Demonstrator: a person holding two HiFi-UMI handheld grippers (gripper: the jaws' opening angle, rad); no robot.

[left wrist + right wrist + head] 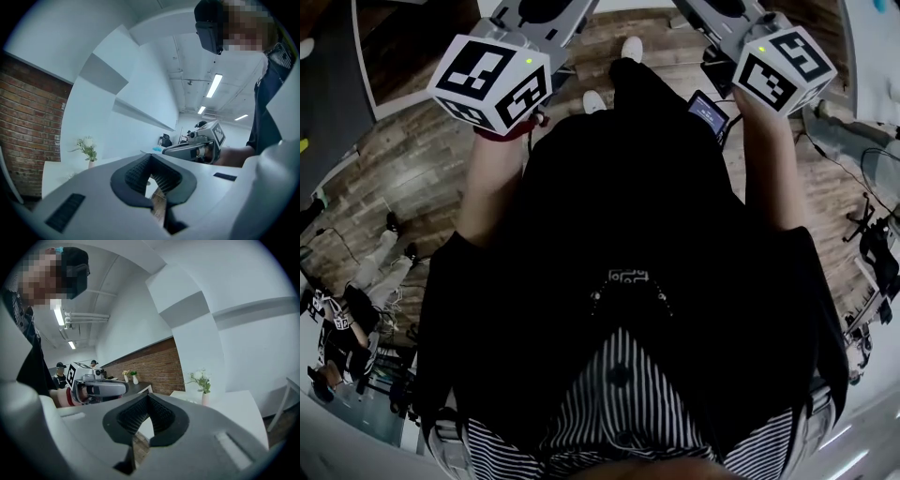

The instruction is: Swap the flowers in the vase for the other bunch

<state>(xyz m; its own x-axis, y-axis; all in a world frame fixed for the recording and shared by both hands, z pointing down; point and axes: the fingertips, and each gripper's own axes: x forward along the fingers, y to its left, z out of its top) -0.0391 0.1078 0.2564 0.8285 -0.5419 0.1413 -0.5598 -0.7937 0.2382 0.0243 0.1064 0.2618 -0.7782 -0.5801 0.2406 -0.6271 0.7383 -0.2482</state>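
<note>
Both grippers are held out level in front of the person, well apart from the table. The left gripper (153,199) has its jaws closed tip to tip with nothing between them. The right gripper (135,440) is closed the same way and is also empty.

The vase (205,398) stands upright on a white table (239,408) against a white wall, with white flowers (201,377) and green leaves in it. It is far from both grippers.

A brick wall (150,364) runs beside the table. Along it stands a dark counter (140,386) bearing two small vases (131,377). The floor (422,159) is of wood planks. Strip lights (214,85) run along the white ceiling. Two people in caps (60,373) stand at the far end of the room.
</note>
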